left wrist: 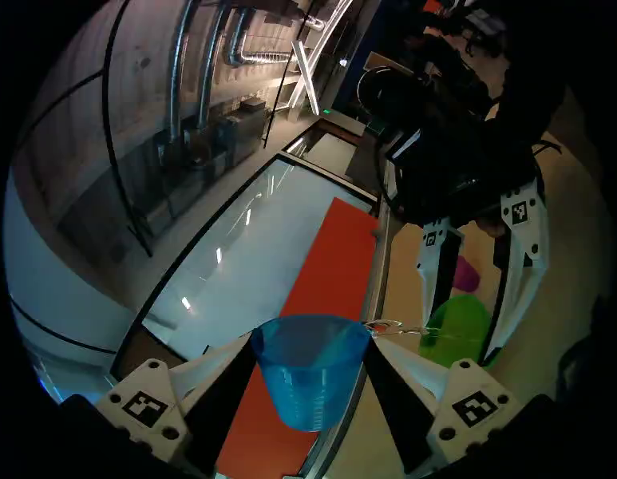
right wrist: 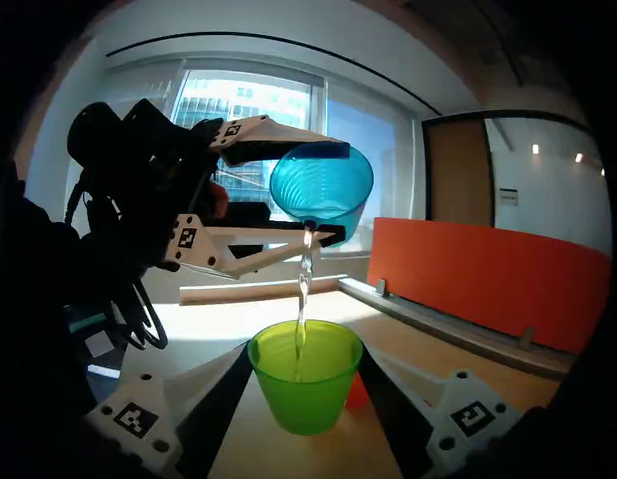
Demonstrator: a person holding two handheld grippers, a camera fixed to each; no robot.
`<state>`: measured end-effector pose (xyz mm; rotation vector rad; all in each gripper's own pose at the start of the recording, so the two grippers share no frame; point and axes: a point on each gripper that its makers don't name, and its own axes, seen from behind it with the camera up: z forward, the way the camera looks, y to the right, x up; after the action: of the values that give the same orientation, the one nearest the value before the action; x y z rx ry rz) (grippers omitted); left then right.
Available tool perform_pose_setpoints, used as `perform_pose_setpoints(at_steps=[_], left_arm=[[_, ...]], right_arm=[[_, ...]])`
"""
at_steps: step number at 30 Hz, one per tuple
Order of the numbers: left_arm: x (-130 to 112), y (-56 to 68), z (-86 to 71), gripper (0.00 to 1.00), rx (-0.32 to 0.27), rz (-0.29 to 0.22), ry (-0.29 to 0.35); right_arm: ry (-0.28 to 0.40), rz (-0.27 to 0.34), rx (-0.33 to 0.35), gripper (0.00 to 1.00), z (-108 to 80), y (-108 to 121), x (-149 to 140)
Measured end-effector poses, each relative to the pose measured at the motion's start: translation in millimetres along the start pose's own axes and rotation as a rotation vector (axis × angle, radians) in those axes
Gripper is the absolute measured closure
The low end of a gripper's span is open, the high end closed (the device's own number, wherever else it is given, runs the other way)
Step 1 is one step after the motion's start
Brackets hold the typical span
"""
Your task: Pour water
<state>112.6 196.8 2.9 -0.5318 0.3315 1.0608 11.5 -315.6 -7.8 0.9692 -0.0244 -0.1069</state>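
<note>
My left gripper point(left wrist: 308, 351) is shut on a translucent blue cup point(left wrist: 310, 387), which is tipped over on its side. A thin stream of water point(left wrist: 397, 327) runs from its rim into a green cup point(left wrist: 460, 319) held by my right gripper point(left wrist: 461, 337). In the right gripper view, the right gripper point(right wrist: 306, 359) is shut on the green cup point(right wrist: 306, 395), which stands upright and low in front. Above it, the left gripper point(right wrist: 340, 191) holds the blue cup point(right wrist: 320, 184) mouth down, and the water point(right wrist: 302, 291) falls into the green cup.
A wooden table point(right wrist: 436, 367) lies below the cups. An orange divider panel point(right wrist: 492, 275) stands along its far edge, in front of large windows point(right wrist: 252, 96). A small red object point(right wrist: 357, 393) sits behind the green cup. A purple object point(left wrist: 466, 274) rests on the table beyond the right gripper.
</note>
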Motion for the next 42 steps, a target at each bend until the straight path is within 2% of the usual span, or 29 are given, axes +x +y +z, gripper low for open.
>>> perform_pose_setpoints(at_steps=[21,42], left_arm=[[5.1,-2.0,3.0,0.12,0.005,0.063,0.002],[12.5,-4.5,-3.3,0.12,0.015,0.131,0.017]], right_arm=[[0.016,0.003,-0.006,0.08,-5.0,1.0,4.1],[0.026,0.005,-0.002,0.08,-7.4,-2.8,7.1]])
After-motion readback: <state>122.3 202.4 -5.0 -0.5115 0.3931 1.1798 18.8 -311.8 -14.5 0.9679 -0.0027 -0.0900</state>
